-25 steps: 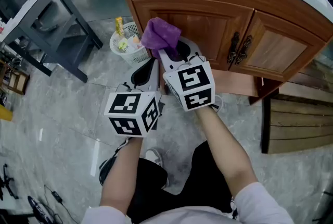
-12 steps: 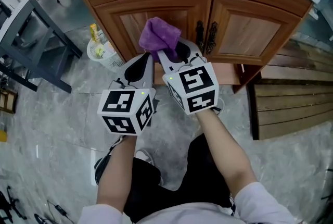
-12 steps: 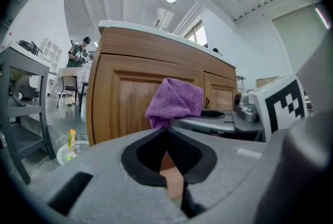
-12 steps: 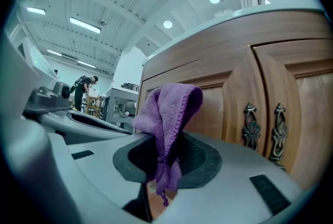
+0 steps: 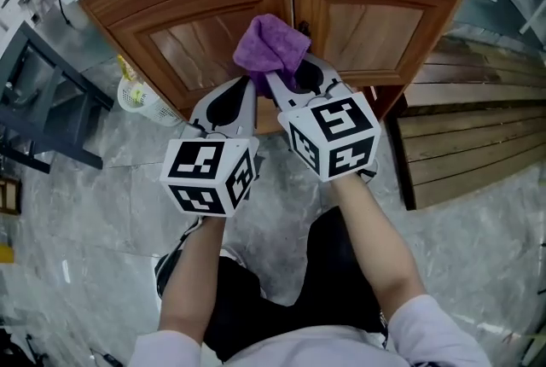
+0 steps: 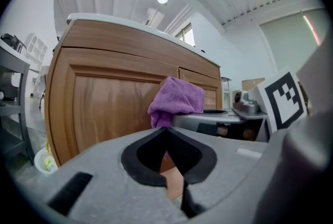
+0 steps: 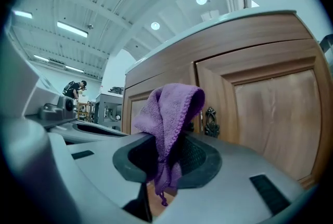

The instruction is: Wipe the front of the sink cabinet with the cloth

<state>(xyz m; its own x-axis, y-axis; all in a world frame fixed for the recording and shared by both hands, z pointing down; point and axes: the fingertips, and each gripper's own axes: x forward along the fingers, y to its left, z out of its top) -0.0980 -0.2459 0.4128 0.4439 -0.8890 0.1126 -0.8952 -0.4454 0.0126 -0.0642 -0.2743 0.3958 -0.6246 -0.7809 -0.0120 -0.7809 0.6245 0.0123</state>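
Find purple cloth pinched in closed jaws of right gripper, at 12 o'clock, close before cabinet front, near door handles. Find left gripper closed, empty, at 9 o'clock of right. Cannot confirm contact with wood. Judge wiping barely started, leaving both doors to cover.

Left claw closed; right claw grips cloth.

A white mesh wastebasket holding a yellow packet stands on the grey marbled floor; brown wooden slats lie well apart.
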